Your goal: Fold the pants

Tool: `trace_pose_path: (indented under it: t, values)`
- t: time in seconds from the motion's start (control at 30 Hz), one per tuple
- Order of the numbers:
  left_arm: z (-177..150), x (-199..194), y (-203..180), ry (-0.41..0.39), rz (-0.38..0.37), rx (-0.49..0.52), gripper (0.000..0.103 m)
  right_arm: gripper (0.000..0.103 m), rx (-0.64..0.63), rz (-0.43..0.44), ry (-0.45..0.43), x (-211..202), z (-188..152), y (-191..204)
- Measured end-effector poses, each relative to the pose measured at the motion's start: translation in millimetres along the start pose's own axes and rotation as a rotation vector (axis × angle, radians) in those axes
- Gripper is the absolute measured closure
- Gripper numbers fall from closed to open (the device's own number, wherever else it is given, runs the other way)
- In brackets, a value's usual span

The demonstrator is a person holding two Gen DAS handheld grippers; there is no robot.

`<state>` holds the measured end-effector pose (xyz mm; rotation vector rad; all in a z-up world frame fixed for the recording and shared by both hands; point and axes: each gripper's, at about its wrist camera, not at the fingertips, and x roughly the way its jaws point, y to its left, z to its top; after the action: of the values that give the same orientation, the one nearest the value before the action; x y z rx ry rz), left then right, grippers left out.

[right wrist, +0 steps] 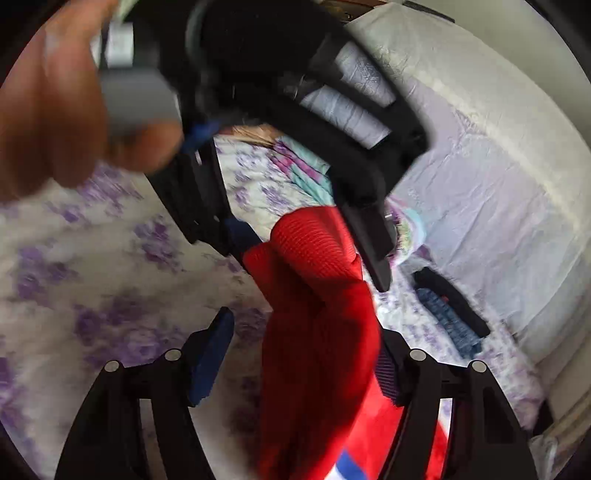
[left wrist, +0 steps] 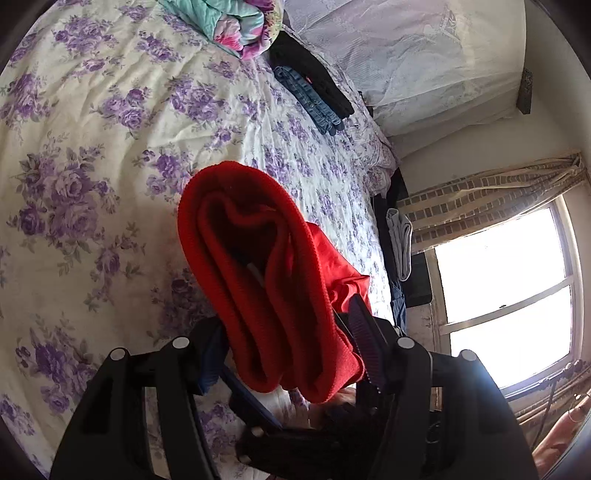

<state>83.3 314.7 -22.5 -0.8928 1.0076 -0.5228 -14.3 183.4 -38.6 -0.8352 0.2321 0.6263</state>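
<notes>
Your left tool (left wrist: 288,354) was clenched on the red pants' ribbed waistband (left wrist: 258,266) above the floral bed (left wrist: 92,147), while your released right tool (right wrist: 295,354) straddled the fabric hanging just below it.

Open bedsheet left, clutter beyond

From 8 to 11 o'clock the floral bedsheet (left wrist: 92,155) lies bare; folded jeans (left wrist: 310,99) and rolled quilt (left wrist: 236,26) block 12 to 1.
</notes>
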Motion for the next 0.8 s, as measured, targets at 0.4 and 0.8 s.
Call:
trace_pose_path:
  t: [0.4, 0.8]
  values:
    - [-6, 22, 24, 0.005, 0.028, -0.143, 0.033, 0.090, 0.035, -0.014, -0.020, -14, -12, 1]
    - [-12, 43, -80, -0.060, -0.066, 0.060, 0.056, 0.090, 0.309, -0.163, -0.130, -66, -41, -69]
